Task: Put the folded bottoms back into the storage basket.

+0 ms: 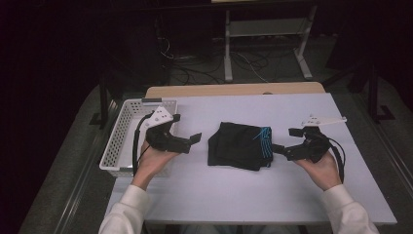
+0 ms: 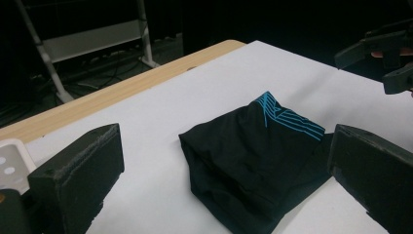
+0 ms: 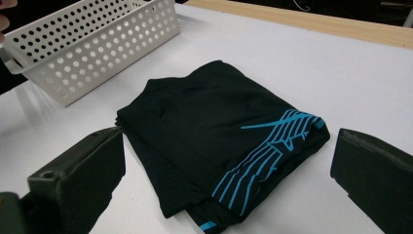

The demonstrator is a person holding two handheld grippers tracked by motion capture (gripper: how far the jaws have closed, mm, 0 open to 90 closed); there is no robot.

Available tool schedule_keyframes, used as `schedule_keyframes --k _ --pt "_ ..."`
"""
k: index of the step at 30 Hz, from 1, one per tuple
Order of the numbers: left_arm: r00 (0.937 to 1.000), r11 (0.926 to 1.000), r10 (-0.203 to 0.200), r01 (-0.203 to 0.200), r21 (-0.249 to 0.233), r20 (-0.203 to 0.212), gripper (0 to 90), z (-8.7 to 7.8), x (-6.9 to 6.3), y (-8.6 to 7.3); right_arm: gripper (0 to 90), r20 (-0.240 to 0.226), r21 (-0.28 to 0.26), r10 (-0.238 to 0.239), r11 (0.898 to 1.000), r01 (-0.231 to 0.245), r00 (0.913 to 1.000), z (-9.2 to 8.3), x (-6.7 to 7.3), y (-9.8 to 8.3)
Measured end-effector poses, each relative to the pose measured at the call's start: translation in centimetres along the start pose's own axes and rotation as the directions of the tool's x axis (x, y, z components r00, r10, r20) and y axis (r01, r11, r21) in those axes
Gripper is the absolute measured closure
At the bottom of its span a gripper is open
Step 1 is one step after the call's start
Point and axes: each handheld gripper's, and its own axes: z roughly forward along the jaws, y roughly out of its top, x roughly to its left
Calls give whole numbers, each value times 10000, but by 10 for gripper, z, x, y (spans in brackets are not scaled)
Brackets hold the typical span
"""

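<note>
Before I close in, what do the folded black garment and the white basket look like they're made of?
The garment looks like thin, smooth fabric, matte with a slight sheen, possibly a synthetic sports knit: it folds in soft layers with fine creases, and the blue stripes look printed on. The basket looks like rigid moulded plastic: uniform white walls with even round holes and a rolled rim.

One folded black garment (image 1: 238, 145) with blue stripes lies on the one white worktop (image 1: 243, 195). One white perforated basket (image 1: 119, 141) sits at the worktop's left edge. There are two hand-held grippers: the left hand-held gripper (image 1: 196, 140) and the right hand-held gripper (image 1: 282, 146), each with two black jaws set apart. Two hands hold them, one apiece, and two white sleeves come in from below. One pale metal rack (image 1: 265, 29) stands beyond the worktop.
</note>
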Motion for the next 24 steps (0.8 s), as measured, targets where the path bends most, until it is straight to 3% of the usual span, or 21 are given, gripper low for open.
schedule_keyframes --k 11,24 --pt "9997 9997 -228 228 77 -76 0 17 11 8 0 122 239 160 9996 -163 9998 10 -5 5" --pt "9977 9978 -617 624 228 -273 0 33 24 4 0 226 424 514 9977 -524 9984 21 -12 2"
